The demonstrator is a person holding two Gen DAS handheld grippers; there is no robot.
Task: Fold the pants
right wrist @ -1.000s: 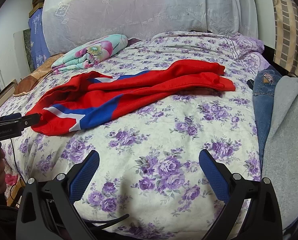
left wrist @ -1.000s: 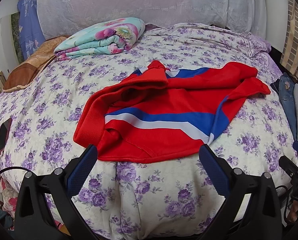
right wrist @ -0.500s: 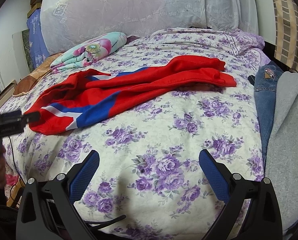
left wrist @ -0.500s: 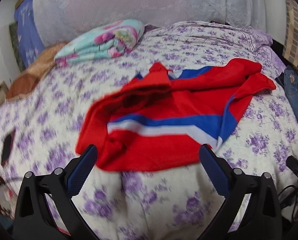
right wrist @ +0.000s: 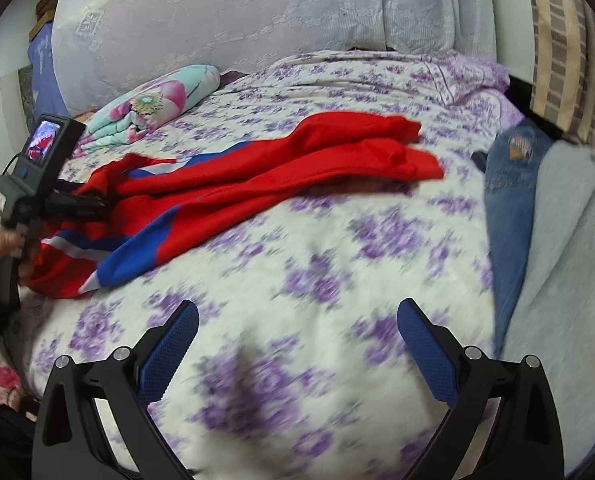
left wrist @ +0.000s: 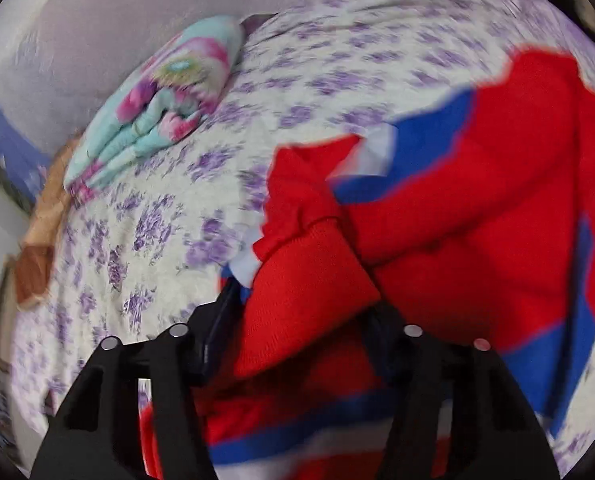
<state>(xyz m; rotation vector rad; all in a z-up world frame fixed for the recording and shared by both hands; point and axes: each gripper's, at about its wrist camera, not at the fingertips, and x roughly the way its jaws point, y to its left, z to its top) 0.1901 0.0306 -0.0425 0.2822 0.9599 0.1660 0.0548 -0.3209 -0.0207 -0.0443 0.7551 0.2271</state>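
Red pants [right wrist: 257,176] with blue and white stripes lie crumpled across a purple-flowered bed [right wrist: 317,280]. In the left wrist view the pants [left wrist: 477,220] fill the right half, and my left gripper [left wrist: 301,320] has a fold of the red fabric bunched between its jaws; the view is blurred. The left gripper also shows in the right wrist view [right wrist: 97,202] at the pants' left end. My right gripper [right wrist: 297,332] is open and empty over bare bedspread, short of the pants.
A folded floral blanket [right wrist: 153,106] lies at the back left, against a large pale headboard cushion [right wrist: 257,12]. Blue jeans [right wrist: 509,184] and a grey garment [right wrist: 569,260] lie at the bed's right edge.
My left gripper moved forward onto the pants' near left end and its jaws narrowed around the red fabric. My right gripper moved in over the bed and stays open.
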